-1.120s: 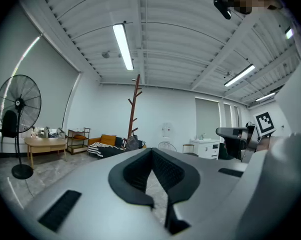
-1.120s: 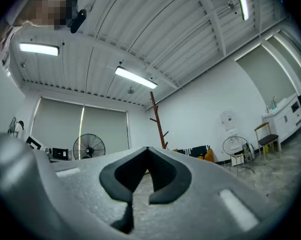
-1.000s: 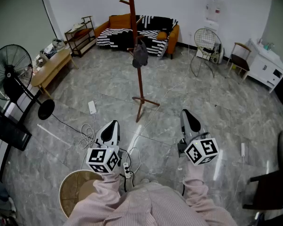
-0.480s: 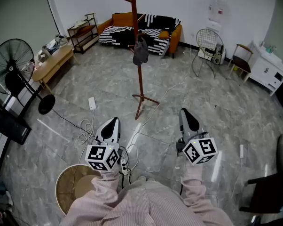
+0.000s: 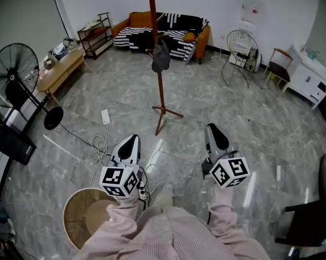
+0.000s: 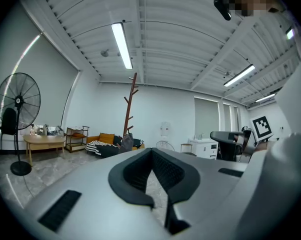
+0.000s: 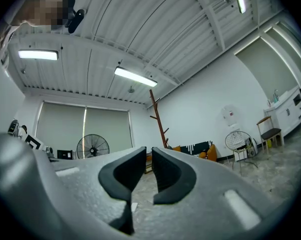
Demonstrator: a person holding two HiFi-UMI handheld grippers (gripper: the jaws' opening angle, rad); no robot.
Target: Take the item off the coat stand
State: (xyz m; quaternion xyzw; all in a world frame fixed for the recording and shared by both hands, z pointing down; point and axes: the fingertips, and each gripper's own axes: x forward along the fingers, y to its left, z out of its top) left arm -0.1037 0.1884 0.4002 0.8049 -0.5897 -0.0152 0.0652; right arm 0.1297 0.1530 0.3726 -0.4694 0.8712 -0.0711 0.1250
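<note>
A tall brown wooden coat stand [image 5: 160, 85] rises from the marble floor in the middle of the room. A dark grey item [image 5: 161, 58] hangs from one of its pegs. Both grippers are held low and well short of the stand, pointing toward it. My left gripper [image 5: 131, 141] is shut with nothing in it, and its view shows the stand [image 6: 130, 109] and the hung item [image 6: 125, 143] far off. My right gripper [image 5: 213, 130] is empty and its jaws are opening, with a narrow gap between them. The stand [image 7: 157, 116] appears small in the right gripper view.
A black standing fan [image 5: 11, 85] and a wooden table [image 5: 60, 72] are at the left. A striped sofa [image 5: 168, 28] is behind the stand, a wire chair [image 5: 240, 47] at back right. Cables and a power strip [image 5: 100, 150] lie by a round basket [image 5: 90, 218].
The person has moved slightly forward toward the stand, and a shoe tip now shows between the arms. Both grippers keep their pose in the head view.
</note>
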